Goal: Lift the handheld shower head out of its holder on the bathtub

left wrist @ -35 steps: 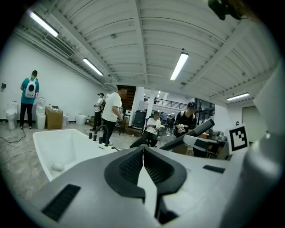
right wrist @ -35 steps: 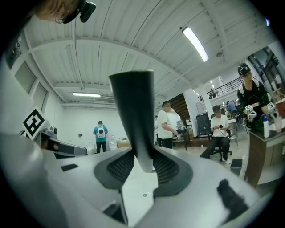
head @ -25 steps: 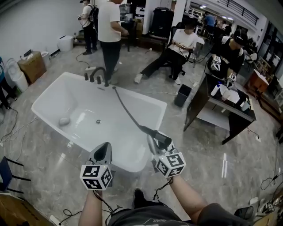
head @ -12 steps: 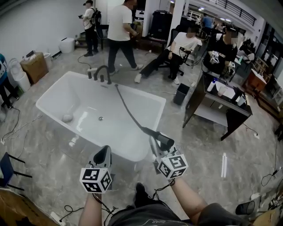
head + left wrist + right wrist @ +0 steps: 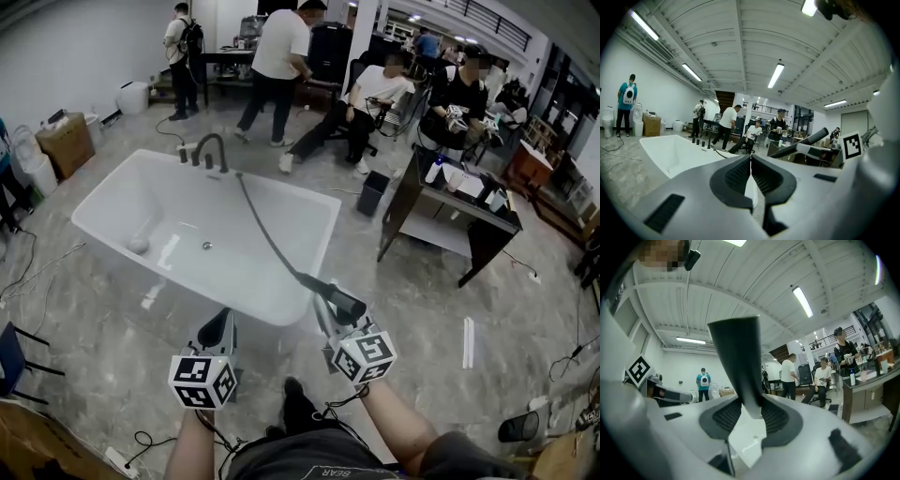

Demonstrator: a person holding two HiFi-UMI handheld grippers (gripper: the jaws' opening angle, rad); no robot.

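Head view, shower head in R tongs

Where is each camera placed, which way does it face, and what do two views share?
Head view: on the person's head, looking steeply down at the bathtub; shows both forearms, the shut left claw and the right claw gripping the shower head.
Left gripper view: on the left claw, looking along its shut jaws across the room; the right claw shows at right.
Right gripper view: on the right claw, looking along its jaws, closed on the shower head.
Shared: head and left gripper views both show the bathtub and shower head.
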